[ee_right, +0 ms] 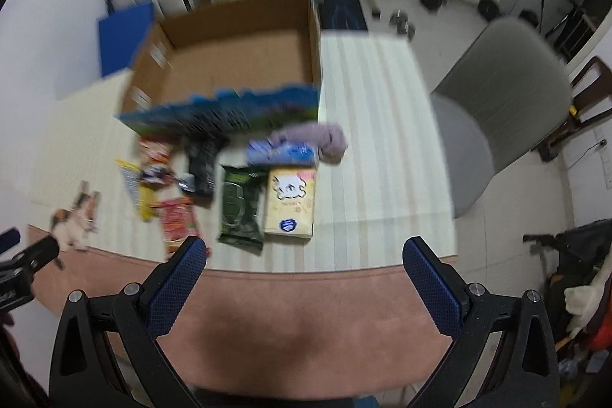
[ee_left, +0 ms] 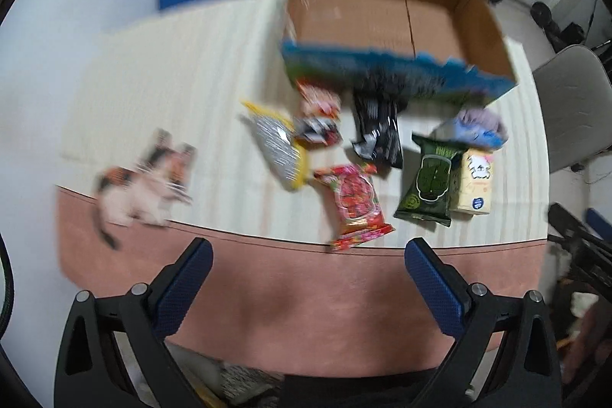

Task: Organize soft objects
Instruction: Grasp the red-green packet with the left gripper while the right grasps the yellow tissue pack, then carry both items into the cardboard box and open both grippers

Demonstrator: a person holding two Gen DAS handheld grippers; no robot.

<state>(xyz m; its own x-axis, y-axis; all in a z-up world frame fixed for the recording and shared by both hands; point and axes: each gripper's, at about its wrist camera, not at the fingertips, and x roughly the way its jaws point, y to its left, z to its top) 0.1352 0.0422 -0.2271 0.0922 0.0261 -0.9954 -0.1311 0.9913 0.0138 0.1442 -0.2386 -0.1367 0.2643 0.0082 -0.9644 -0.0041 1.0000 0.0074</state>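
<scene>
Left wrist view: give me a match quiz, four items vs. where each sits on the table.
Items:
1. cat plush
2. cardboard box
3. green pack
4. red candy bag

Places:
A. far side, open top
B. alone at far left, near the pink edge strip
C. beside the yellow tissue pack
D. middle front, overlapping the pink strip

Pairs: 1-B, 2-A, 3-C, 4-D
</scene>
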